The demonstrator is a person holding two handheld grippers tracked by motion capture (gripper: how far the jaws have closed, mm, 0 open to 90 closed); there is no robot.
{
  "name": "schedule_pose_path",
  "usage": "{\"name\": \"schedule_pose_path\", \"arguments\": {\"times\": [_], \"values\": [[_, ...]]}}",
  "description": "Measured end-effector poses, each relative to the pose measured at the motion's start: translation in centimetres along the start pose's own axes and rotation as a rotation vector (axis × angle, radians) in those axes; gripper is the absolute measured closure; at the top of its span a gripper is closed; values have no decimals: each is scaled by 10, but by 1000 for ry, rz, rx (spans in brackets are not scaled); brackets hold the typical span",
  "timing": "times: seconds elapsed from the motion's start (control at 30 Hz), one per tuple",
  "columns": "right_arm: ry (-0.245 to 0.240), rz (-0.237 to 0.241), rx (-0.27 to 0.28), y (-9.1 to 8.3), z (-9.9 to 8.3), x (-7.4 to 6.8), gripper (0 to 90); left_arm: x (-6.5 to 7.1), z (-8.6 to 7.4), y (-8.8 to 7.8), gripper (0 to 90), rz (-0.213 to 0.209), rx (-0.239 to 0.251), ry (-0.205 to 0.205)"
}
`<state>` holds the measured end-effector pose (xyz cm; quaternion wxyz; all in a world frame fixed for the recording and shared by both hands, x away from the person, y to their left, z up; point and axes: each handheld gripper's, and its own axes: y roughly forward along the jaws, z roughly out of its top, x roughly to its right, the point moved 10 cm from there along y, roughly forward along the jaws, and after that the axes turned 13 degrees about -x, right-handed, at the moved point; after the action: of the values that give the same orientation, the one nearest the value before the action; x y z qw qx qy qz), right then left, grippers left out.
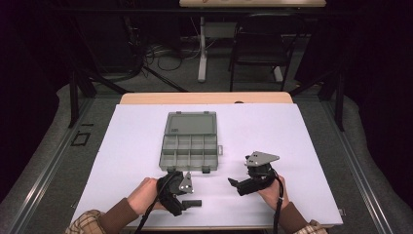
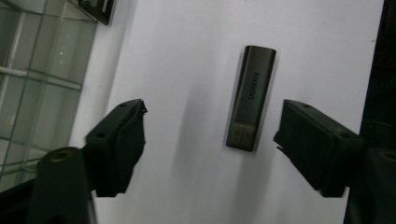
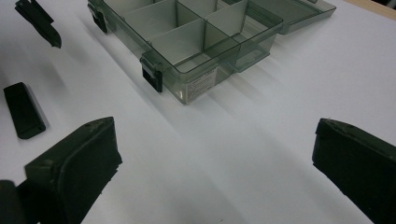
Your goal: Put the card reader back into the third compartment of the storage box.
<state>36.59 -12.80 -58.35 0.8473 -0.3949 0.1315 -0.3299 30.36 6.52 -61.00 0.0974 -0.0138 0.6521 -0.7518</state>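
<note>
From the high view, a clear compartment box [image 1: 189, 144] lies open on the white tabletop [image 1: 292, 141], its lid folded back away from the person. Just in front of its near edge the left claw [image 1: 187, 195] lies on its side in the person's left hand [image 1: 145, 196], jaws pointing to the right, with a small black USB stick [image 1: 192, 203] on the tabletop at their tips. The right claw [image 1: 235, 185] is held by the right hand [image 1: 271, 192] well to the right, pointing left toward the stick.

In the left gripper view, the stick [image 2: 251, 97] lies flat between the two jaws, nearer the right one and touching neither; the left claw [image 2: 210, 135] is spread. The box's wall [image 2: 28, 88] shows at the left edge.

In the right gripper view, the right claw [image 3: 215, 154] stands spread over bare tabletop with nothing between its jaws. The box [image 3: 196, 42] sits ahead, its compartments empty, and the stick [image 3: 23, 110] lies off to the left.
</note>
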Motion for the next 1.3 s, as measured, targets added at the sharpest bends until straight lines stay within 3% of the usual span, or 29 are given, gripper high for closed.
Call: {"name": "schedule_pose_path", "arguments": {"times": [0.33, 0.57, 0.77, 1.07, 1.3], "values": [[-2, -1, -5, 1, -1, 0, 0, 8, 1, 6, 549, -56, -54, 44], [-3, -1, -6, 2, -1, 0, 0, 12, 2, 9, 647, -88, -99, 75], [-8, -1, -7, 2, -1, 0, 0, 12, 2, 12, 704, -110, -131, 90], [-6, -2, -9, 3, -1, 0, 0, 11, 5, 13, 715, -159, -192, 108], [-5, -2, -10, 3, -2, 0, 0, 11, 5, 12, 732, -155, -202, 116]]}}
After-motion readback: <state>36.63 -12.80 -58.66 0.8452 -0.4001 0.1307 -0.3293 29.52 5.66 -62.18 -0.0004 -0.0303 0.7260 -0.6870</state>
